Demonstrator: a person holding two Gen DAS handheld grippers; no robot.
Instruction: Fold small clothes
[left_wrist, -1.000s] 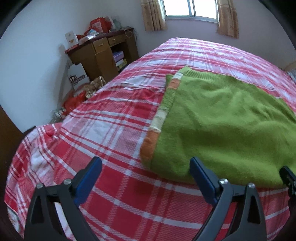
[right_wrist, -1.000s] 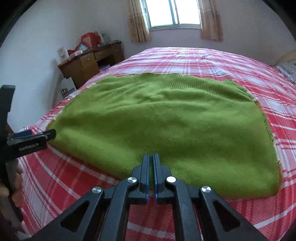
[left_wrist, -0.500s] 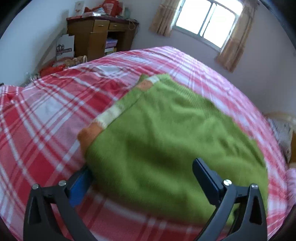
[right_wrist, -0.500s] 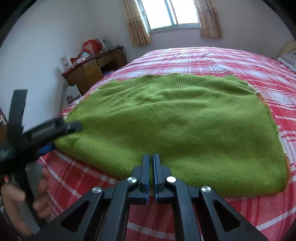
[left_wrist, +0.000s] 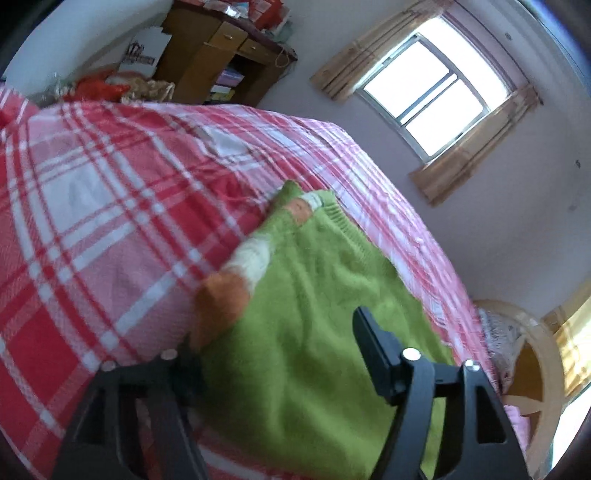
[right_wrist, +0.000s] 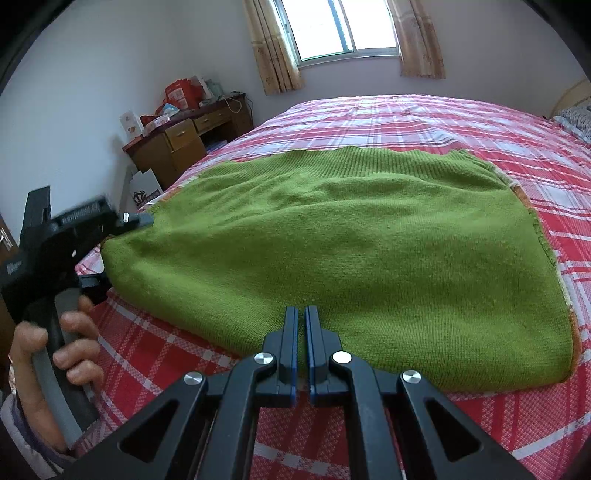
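A green knitted sweater (right_wrist: 351, 240) lies flat on the red plaid bed (right_wrist: 406, 122). It also shows in the left wrist view (left_wrist: 314, 332), with an orange and white striped sleeve (left_wrist: 236, 277) along its left edge. My left gripper (left_wrist: 273, 332) is open and straddles the sweater's near left corner: one finger lies under the edge, the other above the cloth. From the right wrist view it shows at the left (right_wrist: 122, 221), held by a hand. My right gripper (right_wrist: 300, 321) is shut on the sweater's near edge.
A wooden desk (right_wrist: 184, 140) with clutter stands against the left wall, with bags on the floor beside it (left_wrist: 110, 85). A window with curtains (right_wrist: 343, 33) is behind the bed. A pillow (right_wrist: 576, 122) and wooden headboard (left_wrist: 532, 354) are at the right.
My left gripper has swung right and moved in onto the sweater's corner, with its lower finger now under the edge. My right gripper has stayed shut on the near edge.
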